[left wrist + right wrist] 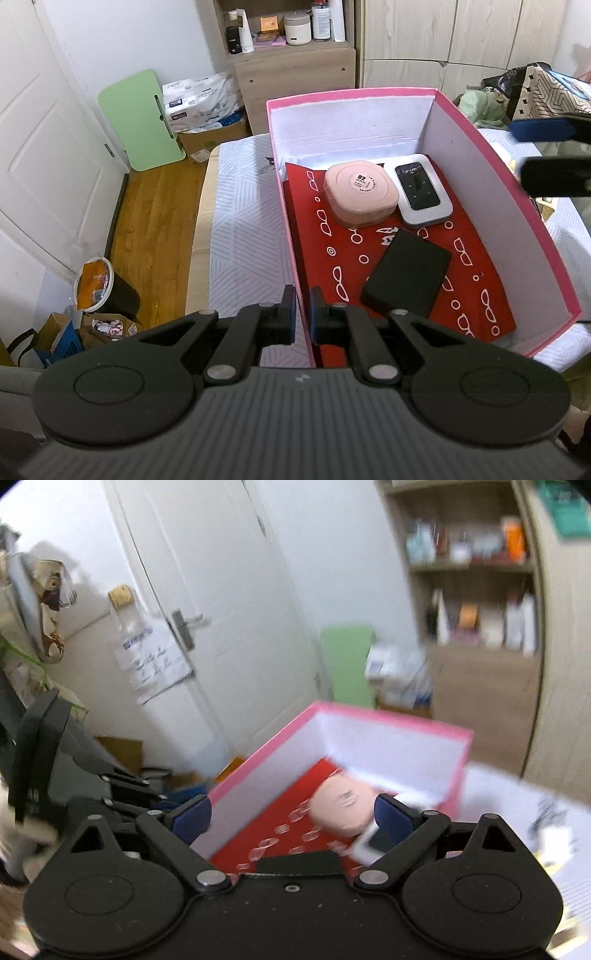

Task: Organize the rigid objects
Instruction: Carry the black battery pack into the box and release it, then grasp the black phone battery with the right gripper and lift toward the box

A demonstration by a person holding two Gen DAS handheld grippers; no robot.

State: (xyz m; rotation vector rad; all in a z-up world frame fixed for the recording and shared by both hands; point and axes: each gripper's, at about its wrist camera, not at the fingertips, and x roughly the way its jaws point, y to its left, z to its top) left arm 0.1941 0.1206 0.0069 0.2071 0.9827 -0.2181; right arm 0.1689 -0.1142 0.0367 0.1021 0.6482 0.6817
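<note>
1. Door (44, 155): white, panelled, at far left of the left wrist view, above a strip of wooden floor (155, 218).
2. Green board (142, 118): leans upright against the wall, beside stacked packages and a wooden shelf unit (291, 55).
3. Left gripper (303, 314): jaws drawn together and clamped on the near-left wall of the pink box (495, 147), one blue pad on each side of that wall.
4. Pink box: open-topped, white inside, standing on a bed with a pale patterned cover (243, 221); a red patterned sheet (325, 258) lines its floor.
5. Pink compact case (360, 192): square with rounded corners, lying flat toward the far end of the box.
6. White-framed device (419, 188): dark screen upward, just right of the pink case and touching it.
7. Black flat case (406, 273): lying on the red sheet nearer the camera, apart from the other two.
8. Right gripper (293, 821): jaws wide apart with nothing between them, above the box in its own blurred view; its fingers (554, 177) show at the right edge of the left wrist view.
</note>
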